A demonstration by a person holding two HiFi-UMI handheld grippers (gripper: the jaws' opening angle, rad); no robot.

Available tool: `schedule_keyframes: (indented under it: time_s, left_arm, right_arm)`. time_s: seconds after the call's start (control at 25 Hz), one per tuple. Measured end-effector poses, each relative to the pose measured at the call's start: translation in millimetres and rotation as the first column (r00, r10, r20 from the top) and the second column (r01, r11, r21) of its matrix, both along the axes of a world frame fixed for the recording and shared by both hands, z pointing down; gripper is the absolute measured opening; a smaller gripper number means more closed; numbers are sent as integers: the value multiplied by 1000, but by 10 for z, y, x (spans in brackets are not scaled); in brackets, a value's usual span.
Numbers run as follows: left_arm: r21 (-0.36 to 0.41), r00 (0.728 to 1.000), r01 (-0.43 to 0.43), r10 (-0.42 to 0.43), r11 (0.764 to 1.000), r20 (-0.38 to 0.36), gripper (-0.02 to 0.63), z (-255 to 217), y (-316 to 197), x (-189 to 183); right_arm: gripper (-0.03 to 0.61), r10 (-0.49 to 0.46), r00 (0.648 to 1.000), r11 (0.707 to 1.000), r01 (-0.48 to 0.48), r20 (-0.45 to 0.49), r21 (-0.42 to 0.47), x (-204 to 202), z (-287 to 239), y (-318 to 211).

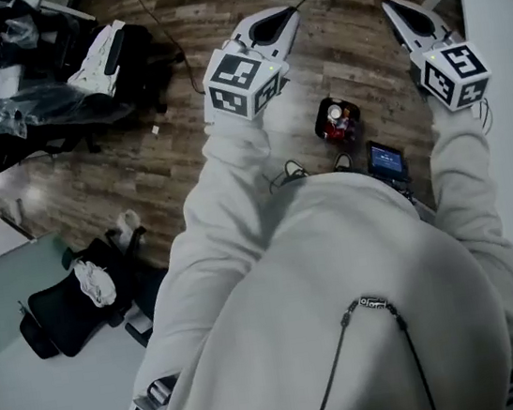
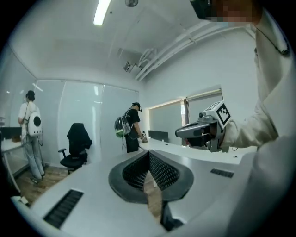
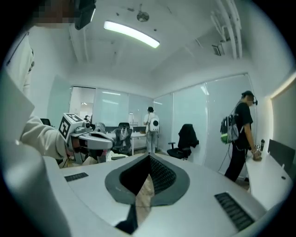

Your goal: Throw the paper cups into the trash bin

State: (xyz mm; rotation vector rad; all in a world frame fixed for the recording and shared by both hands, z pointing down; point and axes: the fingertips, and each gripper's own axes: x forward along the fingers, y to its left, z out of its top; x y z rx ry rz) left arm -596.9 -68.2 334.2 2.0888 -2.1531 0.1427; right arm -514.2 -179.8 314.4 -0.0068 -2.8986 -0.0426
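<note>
Two claws, left claw (image 2: pixel 149 155) and right claw (image 3: pixel 149 159); two bystanders, a white-clad bystander (image 2: pixel 28 132) and a black-clad bystander (image 2: pixel 133 126).

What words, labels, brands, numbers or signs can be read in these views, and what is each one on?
No text can be read with certainty.
Left gripper and right gripper, white marker cubes: black square patterns only, no letters or numbers.
Small metal zipper tag on the light grey hoodie: lettering too small to read.
Small dark device with a blue screen on the wooden floor: display too blurred to read.
</note>
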Motion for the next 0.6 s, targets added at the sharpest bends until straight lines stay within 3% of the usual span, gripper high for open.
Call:
schedule_keyframes:
  time_s: [0.08,0.24,0.36,0.48,0.6]
  left_arm:
    - [76,998,7,-11,997,57,-6,-367,9,-58]
    - [212,1000,-6,0,977,27,-6,-956,152,-20]
    - [239,997,-18,1,971,71,-6,-1269,137,-36]
    - [265,997,-48,29,963,78,-6,-1389,84,6]
    - [196,989,-90,64,976,136,-6,-1113,124,114]
  right_arm:
    - [18,-13,996,999,9,91,42,-54,-422,48]
    - [18,-82,983,994,70,165,81,-6,-923,338]
    - [18,-147,974,986,129,175,110,-45,-1224,487]
    - [18,-187,974,969,162,128,185,-91,-1270,580]
    - [18,-193,975,971,174,113,161,-141,-1066,656]
